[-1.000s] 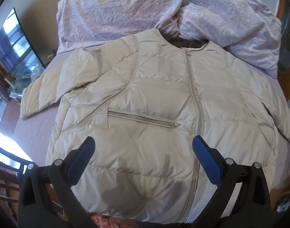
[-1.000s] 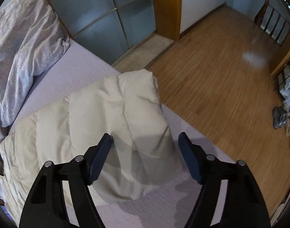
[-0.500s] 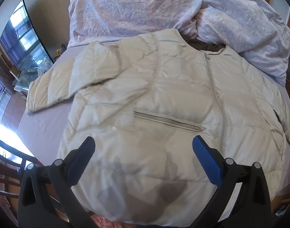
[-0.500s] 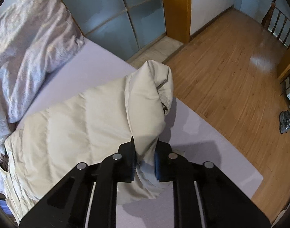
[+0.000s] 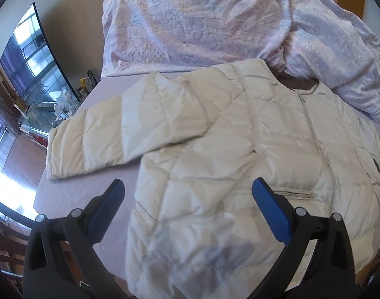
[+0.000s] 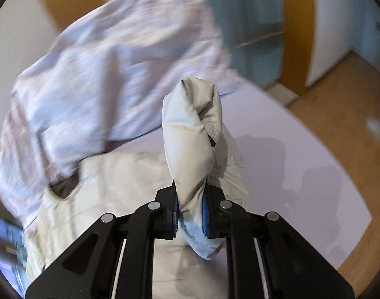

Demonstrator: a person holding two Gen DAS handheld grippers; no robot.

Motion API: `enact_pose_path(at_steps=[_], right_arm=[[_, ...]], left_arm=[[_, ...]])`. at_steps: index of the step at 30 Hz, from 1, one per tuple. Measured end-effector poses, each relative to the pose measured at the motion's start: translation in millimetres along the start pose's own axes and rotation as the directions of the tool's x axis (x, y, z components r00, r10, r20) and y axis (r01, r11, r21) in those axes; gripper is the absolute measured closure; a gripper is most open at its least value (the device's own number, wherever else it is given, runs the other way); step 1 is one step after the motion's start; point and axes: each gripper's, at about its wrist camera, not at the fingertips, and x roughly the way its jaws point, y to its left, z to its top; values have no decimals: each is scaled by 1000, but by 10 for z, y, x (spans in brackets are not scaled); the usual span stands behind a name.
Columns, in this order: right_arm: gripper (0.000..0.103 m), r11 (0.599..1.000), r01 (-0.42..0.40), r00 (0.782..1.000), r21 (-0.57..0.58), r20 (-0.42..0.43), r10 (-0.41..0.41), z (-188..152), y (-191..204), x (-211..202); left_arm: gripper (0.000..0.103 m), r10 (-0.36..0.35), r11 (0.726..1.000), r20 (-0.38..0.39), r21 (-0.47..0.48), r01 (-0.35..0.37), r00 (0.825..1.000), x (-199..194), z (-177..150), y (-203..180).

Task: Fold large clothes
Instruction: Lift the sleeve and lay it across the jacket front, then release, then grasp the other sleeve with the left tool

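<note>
Left wrist view: puffer jacket (image 5: 252,149) lies flat across frame centre on the bed (image 5: 95,174), ready for folding; left gripper (image 5: 187,194) hangs spread above it. Right gripper (image 6: 190,211) pinches its sleeve cuff (image 6: 192,129), lifted, likely to fold inward.

We count one cream puffer jacket (image 5: 239,164), two sleeves, one bed (image 5: 90,199), one lilac duvet (image 5: 215,25), one television (image 5: 33,57) and two grippers

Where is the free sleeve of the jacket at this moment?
In the left wrist view the free sleeve lies flat on the bed, left of the jacket body, below the duvet.
</note>
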Motion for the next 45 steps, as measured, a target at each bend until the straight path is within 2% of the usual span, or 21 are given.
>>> enact_pose_path(at_steps=[6, 13, 17, 21, 25, 28, 30, 32, 33, 36, 38, 41, 45], right_arm=[[88, 992, -78, 992, -102, -108, 67, -270, 912, 286], [88, 964, -182, 963, -193, -235, 134, -743, 1812, 608], [88, 953, -192, 951, -234, -286, 121, -967, 2264, 787], [88, 943, -162, 946, -290, -317, 65, -1160, 2591, 993], [85, 928, -109, 946, -357, -325, -14, -1322, 2741, 1134], [80, 910, -83, 945, -407, -321, -57, -1460, 2873, 1174], [68, 902, -112, 942, -417, -334, -37, -1510, 2923, 1151], [43, 894, -143, 940, -426, -342, -12, -1561, 3003, 1088], [41, 888, -155, 940, -432, -341, -2, -1579, 3046, 1042], [41, 884, -200, 946, -422, -318, 63, -1572, 3168, 889], [41, 892, -194, 961, -408, -264, 89, -1489, 3125, 751], [43, 930, -131, 977, -344, -204, 63, -1308, 2928, 731], [49, 959, -69, 972, -274, -237, 2, -1275, 2659, 910]], left_arm=[[2, 4, 1000, -9, -17, -5, 1000, 95, 11, 251], [2, 16, 999, -17, -43, -16, 1000, 170, -10, 494], [2, 26, 998, -18, -49, -26, 1000, 182, -11, 594], [2, 35, 998, -14, -55, -36, 999, 183, -6, 687], [2, 37, 998, -10, -59, -37, 999, 182, 20, 763], [2, 37, 998, -8, -58, -38, 999, 187, 35, 808], [2, 36, 998, -7, -56, -36, 999, 192, 38, 824], [2, 34, 998, -7, -53, -34, 999, 203, 46, 850], [2, 32, 998, -7, -49, -32, 999, 211, 51, 864], [2, 29, 999, -8, -43, -29, 1000, 225, 66, 898], [2, 27, 999, -8, -47, -28, 1000, 236, 67, 930], [2, 27, 997, -15, -68, -28, 1000, 276, 71, 1042], [2, 34, 993, -34, -114, -37, 999, 363, 75, 1282]])
